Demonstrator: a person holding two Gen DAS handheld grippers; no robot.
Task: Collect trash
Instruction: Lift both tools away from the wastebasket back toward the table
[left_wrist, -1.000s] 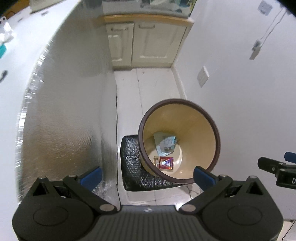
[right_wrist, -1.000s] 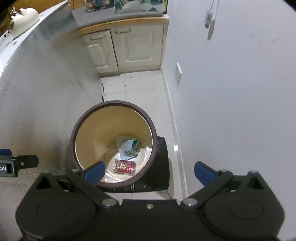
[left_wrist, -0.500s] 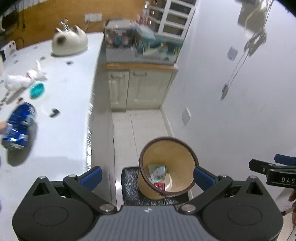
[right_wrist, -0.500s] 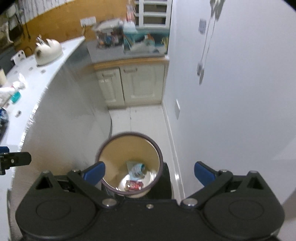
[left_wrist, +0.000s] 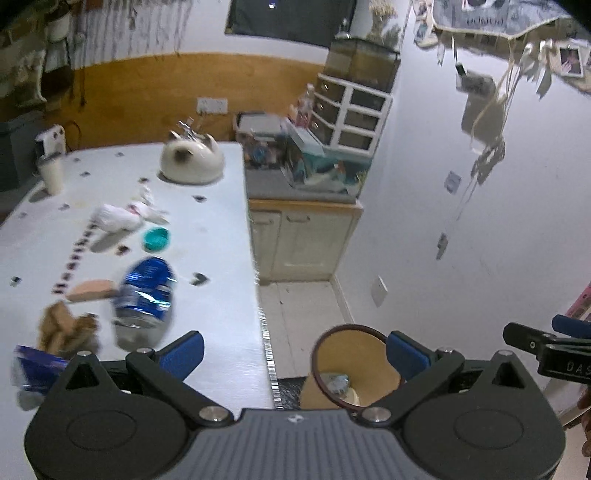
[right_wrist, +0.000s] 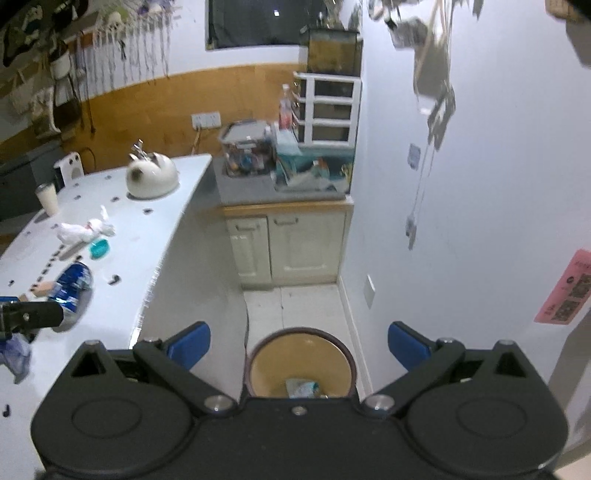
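A brown-rimmed, cream-lined trash bin (left_wrist: 354, 365) (right_wrist: 300, 365) stands on the floor beside the white table, with wrappers lying in its bottom. On the table (left_wrist: 207, 295) lie a crushed blue can (left_wrist: 146, 299) (right_wrist: 72, 286), a crumpled brown paper (left_wrist: 62, 326), a pink flat piece (left_wrist: 92, 290), a blue wrapper (left_wrist: 33, 365) and a white crumpled bag (left_wrist: 116, 218) (right_wrist: 83, 230). My left gripper (left_wrist: 295, 352) is open above the table's edge and the bin, holding nothing. My right gripper (right_wrist: 299, 341) hangs open and empty over the bin.
A white cat-shaped pot (left_wrist: 192, 158), a teal dish (left_wrist: 157, 238) and a white cup (left_wrist: 51, 173) stand farther back on the table. A cream cabinet (right_wrist: 288, 247) with cluttered boxes closes off the far end of the narrow floor strip. A white wall (right_wrist: 461, 240) runs along the right.
Both grippers have risen and tilted up from looking straight down into the bin. The table top with its trash has come into sight and the bin has shrunk to the bottom edge.
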